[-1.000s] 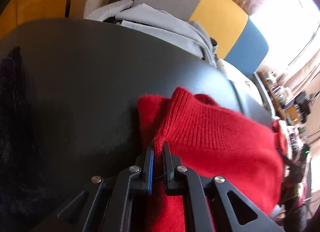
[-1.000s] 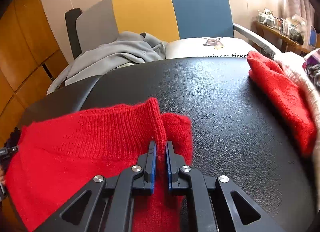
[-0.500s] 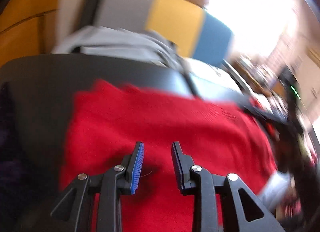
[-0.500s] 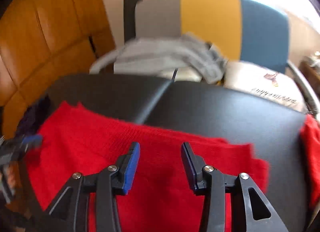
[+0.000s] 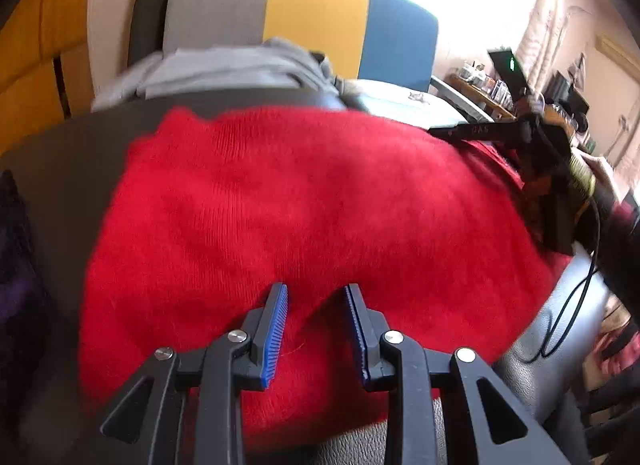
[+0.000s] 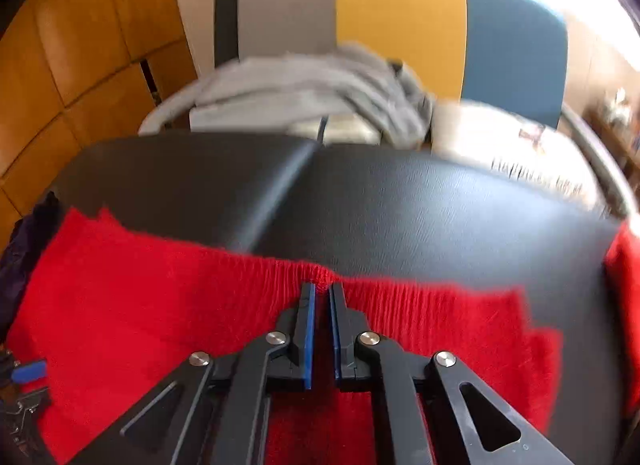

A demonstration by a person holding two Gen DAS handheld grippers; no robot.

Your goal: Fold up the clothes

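Note:
A red knit sweater (image 5: 304,201) lies spread over the black padded surface (image 5: 56,169). My left gripper (image 5: 316,293) is open and hovers just over the sweater's near part, holding nothing. The sweater also shows in the right wrist view (image 6: 140,297), its ribbed far edge running across. My right gripper (image 6: 322,289) has its jaws nearly closed on that ribbed edge, pinching a small fold of it. The right gripper also shows at the right of the left wrist view (image 5: 536,145).
A chair with grey, yellow and blue panels (image 6: 400,17) stands behind the surface with a grey garment (image 6: 312,93) on its seat. Another red garment (image 6: 624,265) lies at the right edge. A dark garment (image 5: 16,265) lies at the left. Orange wall panels (image 6: 80,45) stand left.
Both grippers let go of the folded sweater corner and opened. The sweater now lies spread flat. The right gripper has since closed on the ribbed far edge; the left stays open.

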